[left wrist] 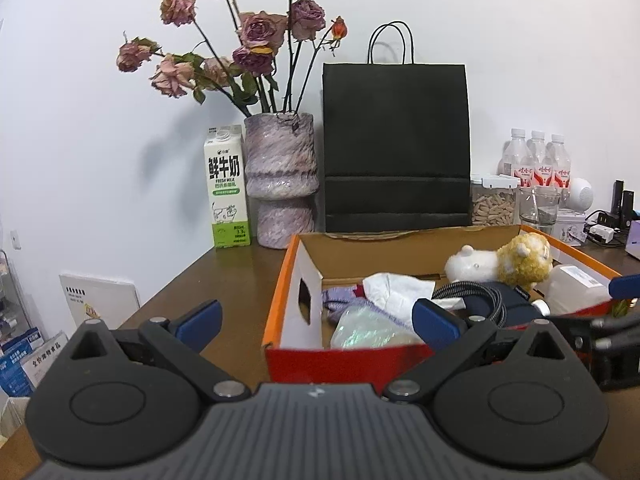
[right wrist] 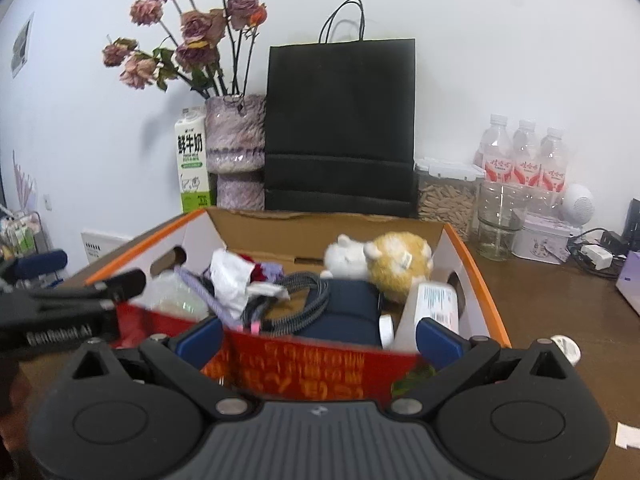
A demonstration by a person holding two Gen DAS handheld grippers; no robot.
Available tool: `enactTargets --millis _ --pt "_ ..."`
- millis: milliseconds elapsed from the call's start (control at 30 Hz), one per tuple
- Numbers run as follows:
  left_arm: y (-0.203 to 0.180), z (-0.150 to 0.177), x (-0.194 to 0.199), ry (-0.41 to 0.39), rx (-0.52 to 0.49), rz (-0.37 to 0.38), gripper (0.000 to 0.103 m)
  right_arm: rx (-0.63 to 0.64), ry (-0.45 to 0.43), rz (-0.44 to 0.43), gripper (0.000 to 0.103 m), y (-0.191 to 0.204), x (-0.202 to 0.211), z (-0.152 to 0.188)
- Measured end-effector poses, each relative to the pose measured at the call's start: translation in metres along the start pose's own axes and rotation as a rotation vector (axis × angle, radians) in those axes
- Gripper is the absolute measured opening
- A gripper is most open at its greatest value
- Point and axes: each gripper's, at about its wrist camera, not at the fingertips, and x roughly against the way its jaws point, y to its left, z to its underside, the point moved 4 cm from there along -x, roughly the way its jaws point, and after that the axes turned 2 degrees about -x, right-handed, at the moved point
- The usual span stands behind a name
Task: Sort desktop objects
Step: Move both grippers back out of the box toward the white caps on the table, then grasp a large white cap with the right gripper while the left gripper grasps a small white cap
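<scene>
An orange-and-red cardboard box (left wrist: pixel 280 300) (right wrist: pixel 312 372) stands on the brown desk. Inside lie a white-and-yellow plush toy (left wrist: pixel 504 260) (right wrist: pixel 384 260), a crumpled tissue (left wrist: pixel 396 288) (right wrist: pixel 232 276), a braided cable (left wrist: pixel 484 296) (right wrist: pixel 296 292), a dark blue pouch (right wrist: pixel 344 312), a white bottle (left wrist: pixel 576 284) (right wrist: pixel 432 308) and an iridescent bag (left wrist: pixel 368 332). My left gripper (left wrist: pixel 318 320) (right wrist: pixel 84 272) is open, straddling the box's near left corner. My right gripper (right wrist: pixel 320 338) (left wrist: pixel 618 304) is open with the red front wall between its fingers.
Behind the box stand a black paper bag (left wrist: pixel 396 148), a purple vase of dried roses (left wrist: pixel 280 180) and a milk carton (left wrist: pixel 226 188). At the right are water bottles (right wrist: pixel 520 160), a pellet jar (right wrist: pixel 446 196), a glass (right wrist: pixel 496 224), a tin (right wrist: pixel 540 236) and chargers (right wrist: pixel 596 252).
</scene>
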Motion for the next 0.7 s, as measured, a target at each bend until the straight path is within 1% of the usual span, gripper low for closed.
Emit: enactTargets --millis 100,267,400,700 --pt "0.006 0.006 0.007 0.01 0.007 0.002 0.103 0.004 0.01 -0.005 0.103 0.003 0.007 0.009" --pt "0.015 0.017 0.019 0.048 0.005 0.009 0.103 0.011 0.024 -0.004 0.103 0.004 0.019 0.022" --pt "0.021 0.026 0.026 0.076 -0.003 0.01 0.103 0.013 0.052 0.002 0.103 0.002 0.025 0.034" --pt "0.037 0.044 0.02 0.212 0.023 0.022 0.103 0.002 0.118 0.039 0.103 -0.005 0.021 0.049"
